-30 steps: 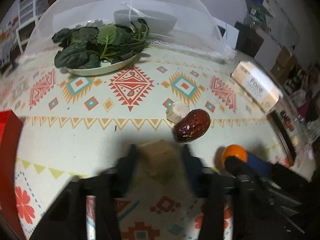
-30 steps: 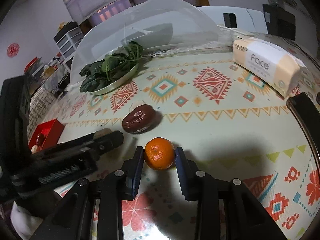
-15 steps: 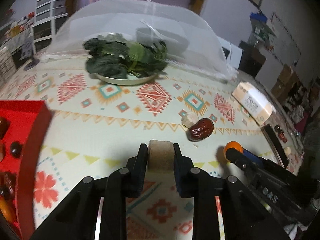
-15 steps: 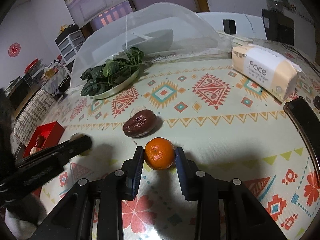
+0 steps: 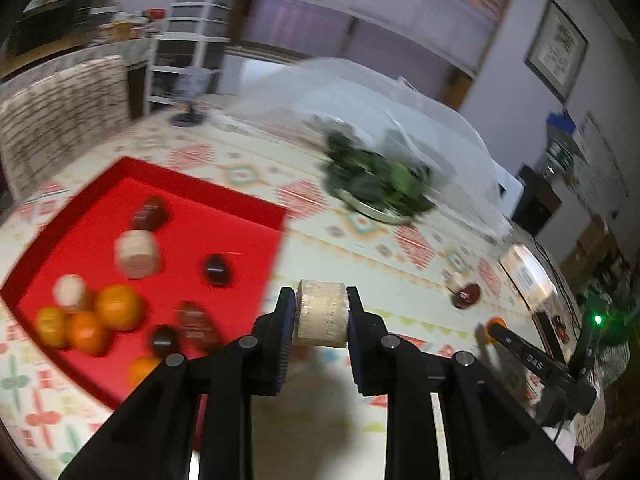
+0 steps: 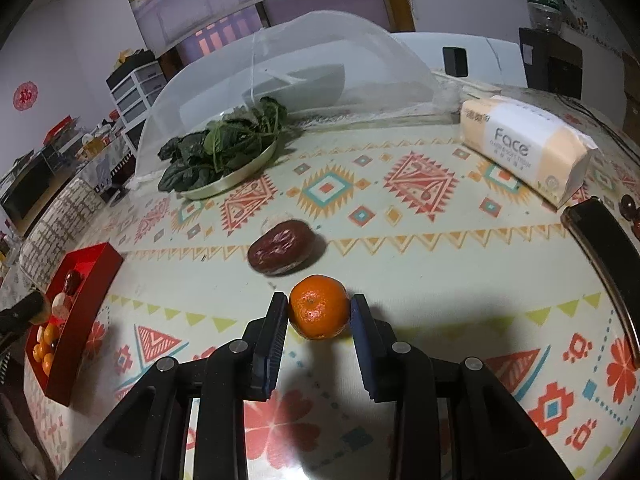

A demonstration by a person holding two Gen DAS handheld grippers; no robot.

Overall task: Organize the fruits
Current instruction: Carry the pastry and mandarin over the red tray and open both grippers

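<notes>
My left gripper (image 5: 321, 312) is shut on a beige cylinder piece (image 5: 322, 314) and holds it in the air just right of the red tray (image 5: 224, 196). The tray holds several oranges, dark dates and pale pieces. My right gripper (image 6: 319, 314) has its fingers on both sides of a small orange (image 6: 319, 307) that sits on the patterned tablecloth. A large dark red date (image 6: 280, 251) lies just beyond the orange. It also shows in the left wrist view (image 5: 466, 295) with a pale piece beside it. The red tray also shows in the right wrist view (image 6: 92, 276).
A plate of spinach (image 6: 224, 156) stands at the back, beside a white mesh food cover (image 6: 304, 64). A tissue pack (image 6: 520, 148) lies at the back right. A dark tray edge (image 6: 608, 248) runs along the right.
My left gripper closed on the beige piece, lifted it and swung left toward the red tray. My right gripper stayed around the orange.
</notes>
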